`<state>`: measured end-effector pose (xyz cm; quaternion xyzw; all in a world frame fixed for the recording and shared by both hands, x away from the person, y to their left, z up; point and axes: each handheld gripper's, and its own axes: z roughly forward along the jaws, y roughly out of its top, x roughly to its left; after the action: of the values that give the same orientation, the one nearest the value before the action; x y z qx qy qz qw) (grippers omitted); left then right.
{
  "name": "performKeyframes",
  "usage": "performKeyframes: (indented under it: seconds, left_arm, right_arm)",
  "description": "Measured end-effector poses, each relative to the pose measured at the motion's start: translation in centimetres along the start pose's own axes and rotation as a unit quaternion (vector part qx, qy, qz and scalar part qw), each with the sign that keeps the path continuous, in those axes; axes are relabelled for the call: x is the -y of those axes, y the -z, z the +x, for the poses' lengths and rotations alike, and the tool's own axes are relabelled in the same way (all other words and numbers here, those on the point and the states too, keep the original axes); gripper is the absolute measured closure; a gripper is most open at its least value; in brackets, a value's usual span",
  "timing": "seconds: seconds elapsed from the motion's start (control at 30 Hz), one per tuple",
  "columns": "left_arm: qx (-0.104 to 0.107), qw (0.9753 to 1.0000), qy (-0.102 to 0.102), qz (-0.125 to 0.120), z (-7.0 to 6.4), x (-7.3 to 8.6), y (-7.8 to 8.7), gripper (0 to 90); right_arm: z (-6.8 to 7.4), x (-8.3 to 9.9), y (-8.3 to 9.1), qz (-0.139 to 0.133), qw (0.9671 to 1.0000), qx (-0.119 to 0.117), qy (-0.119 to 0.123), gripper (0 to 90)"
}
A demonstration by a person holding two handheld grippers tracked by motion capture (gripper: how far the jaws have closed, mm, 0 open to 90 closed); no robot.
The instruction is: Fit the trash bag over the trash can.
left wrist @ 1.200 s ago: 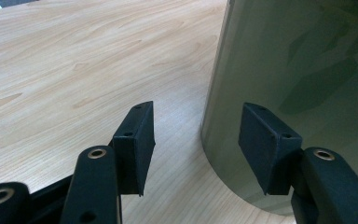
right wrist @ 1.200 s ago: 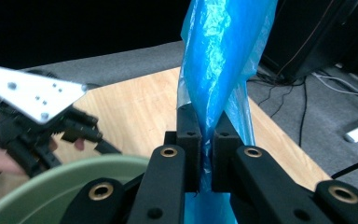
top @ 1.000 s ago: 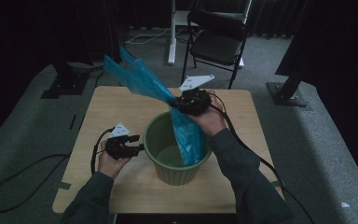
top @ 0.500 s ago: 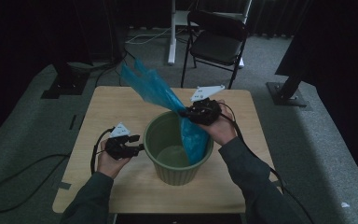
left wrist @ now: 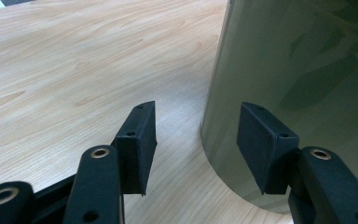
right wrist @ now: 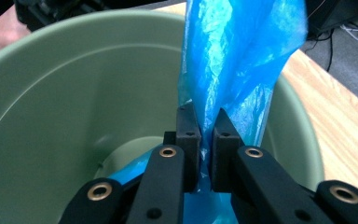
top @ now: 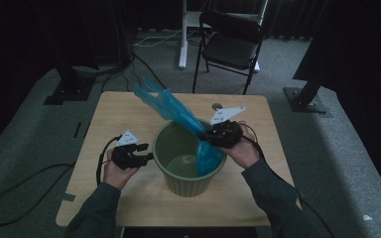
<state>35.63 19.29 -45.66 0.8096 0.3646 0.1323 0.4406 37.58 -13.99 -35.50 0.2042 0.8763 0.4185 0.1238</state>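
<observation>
A green plastic bucket (top: 178,173) stands on the wooden table (top: 129,106). A blue plastic bag (top: 171,106) hangs partly inside it, its upper end flaring up and back to the left. My right gripper (top: 209,135) is shut on the blue plastic bag (right wrist: 233,60) over the bucket's right rim (right wrist: 51,42), the film pinched between its pads (right wrist: 188,128). My left gripper (top: 148,152) stands open beside the bucket's left wall (left wrist: 298,70), low over the table (left wrist: 74,70), with nothing between its fingers (left wrist: 140,140).
A black folding chair (top: 230,42) and a white stand leg (top: 182,34) are beyond the table's far edge. A small round fitting (top: 217,105) sits in the tabletop behind the bucket. Cables trail from both grippers; dark stands flank the table.
The right gripper has moved right and down toward the bucket's right rim with the bag; the bag's free end has swung right and lower. The left gripper has stayed put.
</observation>
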Motion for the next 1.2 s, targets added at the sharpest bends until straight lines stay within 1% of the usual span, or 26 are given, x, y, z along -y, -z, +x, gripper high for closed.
performKeyframes:
  seconds: [0.07, 0.13, 0.17, 0.23, 0.33, 0.4, 0.47, 0.5, 0.57, 0.73, 0.77, 0.83, 0.9, 0.97, 1.0, 1.07, 1.1, 1.17, 1.2]
  left_arm:
    - [0.0, 1.0, 0.0, 0.001, 0.0, 0.0, 0.0, 47.2]
    - [0.0, 1.0, 0.0, 0.0, 0.0, 0.0, 0.0, 47.1]
    - [0.0, 1.0, -0.001, 0.0, 0.0, 0.0, 0.0, 47.2]
    - [0.0, 1.0, 0.0, 0.0, 0.0, 0.0, 0.0, 47.1]
    - [0.0, 1.0, -0.001, -0.001, 0.0, 0.0, 0.0, 47.2]
    - [0.0, 1.0, 0.0, -0.001, 0.0, 0.0, 0.0, 47.1]
    - [-0.001, 1.0, 0.001, -0.001, 0.1, 0.0, 0.0, 47.1]
    - [-0.001, 1.0, 0.0, -0.001, 0.1, 0.0, 0.0, 47.2]
    - [0.0, 1.0, 0.0, -0.002, 0.0, 0.0, 0.1, 47.1]
    - [0.0, 1.0, -0.002, 0.001, -0.1, 0.0, 0.0, 47.1]
    - [0.0, 1.0, -0.003, 0.001, -0.1, 0.0, 0.0, 47.2]
    - [0.0, 1.0, -0.002, 0.0, -0.1, 0.0, 0.0, 47.2]
    - [0.0, 1.0, -0.002, 0.0, 0.0, 0.0, -0.1, 47.1]
    - [0.0, 1.0, -0.003, 0.0, 0.0, 0.0, 0.0, 47.2]
    - [0.0, 1.0, -0.003, -0.001, 0.0, 0.0, 0.0, 47.2]
    - [0.0, 1.0, -0.003, -0.001, 0.0, 0.0, 0.0, 47.1]
    - [0.0, 1.0, -0.003, -0.001, 0.0, 0.0, 0.0, 47.2]
    - [-0.001, 1.0, -0.004, -0.001, 0.0, 0.0, 0.1, 47.2]
    - [-0.002, 1.0, -0.004, -0.001, 0.0, 0.0, 0.1, 47.2]
  right_arm:
    - [0.1, 0.5, 0.1, 0.003, 1.0, -0.003, -0.001, 84.9]
    - [0.3, 0.8, 0.2, 0.008, 0.9999, -0.008, -0.002, 83.0]
    - [0.3, 0.9, 0.2, 0.009, 0.9999, -0.008, -0.003, 80.3]
    - [0.2, 0.9, 0.1, 0.011, 0.9999, -0.005, -0.007, 69.2]
    - [0.0, 0.5, 0.1, 0.011, 0.9998, -0.013, -0.01, 59.5]
    - [0.0, 0.2, 0.2, 0.003, 0.9998, -0.017, -0.011, 55.4]
    - [0.0, 0.1, 0.3, -0.001, 0.9997, -0.022, -0.011, 52.4]
    - [0.0, 0.0, 0.5, -0.007, 0.9997, -0.021, -0.009, 51.5]
    - [0.1, -0.2, 0.8, -0.015, 0.9995, -0.026, -0.009, 49.1]
    - [0.0, -0.7, 1.2, -0.029, 0.9993, -0.024, -0.009, 48.7]
    - [0.0, -0.8, 1.3, -0.035, 0.999, -0.025, -0.011, 48.9]
    - [-0.1, -1.1, 1.5, -0.045, 0.9987, -0.019, -0.016, 52.7]
    - [-0.2, -1.3, 1.5, -0.05, 0.9983, -0.02, -0.023, 57.1]
    - [-0.3, -1.5, 1.4, -0.049, 0.9984, -0.015, -0.024, 60.8]
    - [-0.4, -1.6, 1.3, -0.046, 0.9985, -0.014, -0.025, 64.2]
    - [-0.3, -1.7, 1.0, -0.039, 0.9987, -0.021, -0.025, 71.4]
    - [-0.2, -1.6, 0.7, -0.028, 0.9991, -0.023, -0.024, 76.9]
    - [-0.1, -1.4, 0.1, -0.01, 0.9993, -0.029, -0.019, 84.0]
    - [0.0, -1.2, 0.0, -0.005, 0.9994, -0.031, -0.017, 86.1]
